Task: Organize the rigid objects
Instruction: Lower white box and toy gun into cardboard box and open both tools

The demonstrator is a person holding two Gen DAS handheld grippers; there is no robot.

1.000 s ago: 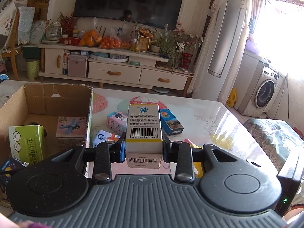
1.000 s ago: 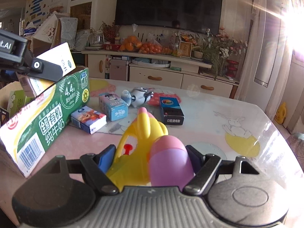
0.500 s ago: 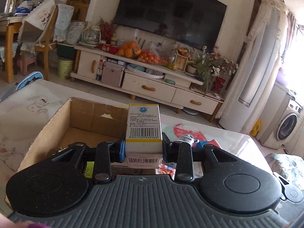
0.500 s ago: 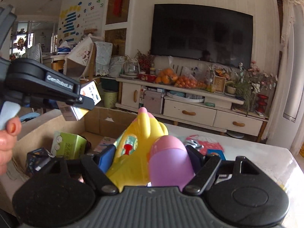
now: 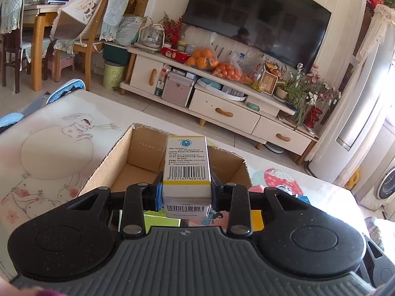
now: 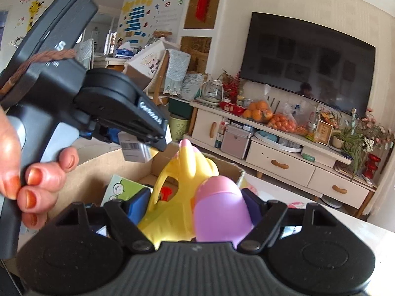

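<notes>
Both grippers have swung from over the cluttered desk to above the carton, each with its load unchanged. Nearest in the left wrist view, the left gripper (image 5: 186, 192) is clamped tight on a small white box (image 5: 186, 170) with yellow bands, pads on its two narrow sides, the box standing upright and poised over the open carton (image 5: 138, 153). The right gripper (image 6: 197, 212) stands about half open around a yellow toy (image 6: 182, 180) with a pink-purple cap (image 6: 221, 209), wedged between its jaws and also over the carton's near edge. I judge the box light and stiff but crushable cardboard, so the side grip low on its body suits it; the toy looks like hollow, smooth plastic, rounded and apt to slip, best pinched across its widest part. Only the right view shows the hand (image 6: 32, 172) with painted nails on the left gripper's handle, and a green box (image 6: 121, 188) lying inside the carton. Only the left view shows the far wall of the carton, and beyond it the desk (image 5: 49, 135) with its rabbit drawing.
</notes>
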